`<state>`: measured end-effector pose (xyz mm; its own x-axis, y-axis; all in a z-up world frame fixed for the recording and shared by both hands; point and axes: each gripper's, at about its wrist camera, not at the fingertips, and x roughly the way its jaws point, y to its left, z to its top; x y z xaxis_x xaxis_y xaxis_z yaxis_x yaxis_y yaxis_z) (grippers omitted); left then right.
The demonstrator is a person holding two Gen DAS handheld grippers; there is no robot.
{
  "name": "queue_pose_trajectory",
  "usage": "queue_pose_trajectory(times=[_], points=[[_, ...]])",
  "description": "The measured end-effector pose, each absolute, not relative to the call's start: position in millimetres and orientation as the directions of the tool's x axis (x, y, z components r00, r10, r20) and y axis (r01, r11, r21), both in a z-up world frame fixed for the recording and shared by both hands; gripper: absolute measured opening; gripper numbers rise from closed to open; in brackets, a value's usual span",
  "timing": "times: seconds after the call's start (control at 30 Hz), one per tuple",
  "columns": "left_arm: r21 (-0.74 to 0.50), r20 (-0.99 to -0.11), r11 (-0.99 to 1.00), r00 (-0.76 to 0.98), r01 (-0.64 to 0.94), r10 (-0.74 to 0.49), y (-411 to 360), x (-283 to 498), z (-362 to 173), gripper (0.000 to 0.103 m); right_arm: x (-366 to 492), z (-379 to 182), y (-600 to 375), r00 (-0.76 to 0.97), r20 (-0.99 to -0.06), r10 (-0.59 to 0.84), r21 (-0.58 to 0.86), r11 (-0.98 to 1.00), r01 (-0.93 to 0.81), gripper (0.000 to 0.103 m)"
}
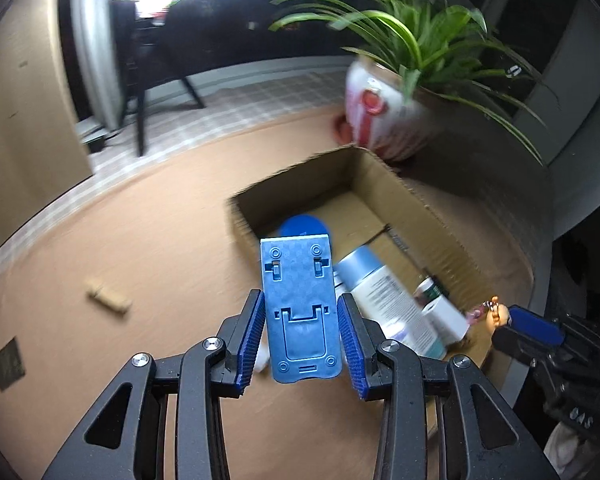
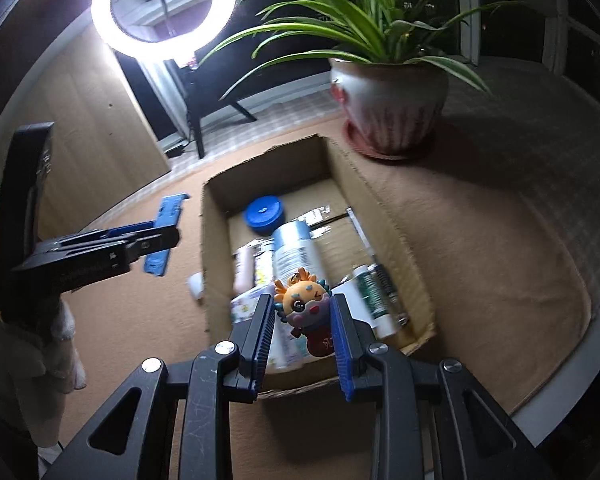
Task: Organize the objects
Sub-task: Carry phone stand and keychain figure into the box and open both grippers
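My left gripper [image 1: 301, 308] is shut on a flat blue plastic phone stand [image 1: 300, 300], held upright over the near left edge of an open cardboard box [image 1: 384, 184]. From the right wrist view the same stand [image 2: 166, 236] hangs left of the box [image 2: 340, 168]. My right gripper [image 2: 302, 314] is shut on a small cartoon figurine [image 2: 302, 300] with an orange head and a red base, above the box's near end. That figurine [image 1: 494, 312] shows at the right edge of the left wrist view. Inside the box lie a blue lid [image 2: 265, 214], a spray can [image 2: 296, 252] and tubes.
A potted spider plant [image 2: 388, 108] stands on a saucer just behind the box. A small wooden block [image 1: 108, 298] lies on the brown tabletop to the left. A lit ring light [image 2: 162, 4] on a stand is behind the table. A white item [image 2: 196, 284] lies beside the box's left wall.
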<state>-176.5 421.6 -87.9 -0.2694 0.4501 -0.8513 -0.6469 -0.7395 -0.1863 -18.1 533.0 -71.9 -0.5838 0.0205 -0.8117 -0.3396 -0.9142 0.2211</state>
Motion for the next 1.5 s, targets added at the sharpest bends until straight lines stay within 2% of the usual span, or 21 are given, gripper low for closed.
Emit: queue_pose_trajectory(times=[0.47, 1.1, 1.13, 1.17, 1.2, 1.23, 1.27, 1.5], points=[[-0.157, -0.901, -0.727, -0.205, -0.668, 0.383, 500.4, -197.7, -132.5, 0.04, -51.8, -101.3, 562.5, -0.545, -0.839, -0.012, 0.23, -0.914, -0.335, 0.026], [-0.142, -0.917, -0.733, -0.19, -0.665, 0.351, 508.8, -207.0, -149.0, 0.042, -70.7, -114.3, 563.2, -0.513, -0.858, -0.018, 0.205, -0.928, -0.31, 0.027], [-0.146, -0.918, -0.732, -0.185, -0.665, 0.351, 508.8, -207.0, -149.0, 0.048, -70.6, -114.1, 563.2, -0.515, -0.857, -0.015, 0.204, -0.928, -0.311, 0.027], [-0.151, -0.919, -0.731, -0.177, -0.666, 0.352, 508.8, -206.8, -148.9, 0.055, -70.6, -113.5, 563.2, -0.518, -0.855, -0.011, 0.203, -0.927, -0.314, 0.034], [-0.157, -0.918, -0.729, -0.175, -0.666, 0.357, 508.3, -205.8, -147.8, 0.069, -70.8, -112.9, 563.3, -0.517, -0.856, -0.011, 0.202, -0.927, -0.315, 0.039], [-0.157, -0.915, -0.728, -0.179, -0.667, 0.361, 507.7, -204.9, -146.3, 0.073, -70.8, -112.0, 562.9, -0.516, -0.856, -0.011, 0.202, -0.927, -0.315, 0.05], [-0.153, -0.913, -0.727, -0.185, -0.669, 0.363, 506.8, -203.7, -144.3, 0.073, -70.4, -110.8, 562.1, -0.518, -0.855, -0.007, 0.198, -0.928, -0.315, 0.054], [-0.148, -0.898, -0.727, -0.217, -0.671, 0.383, 496.8, -195.1, -129.0, 0.073, -63.1, -104.8, 561.4, -0.54, -0.841, 0.006, 0.208, -0.919, -0.334, 0.054]])
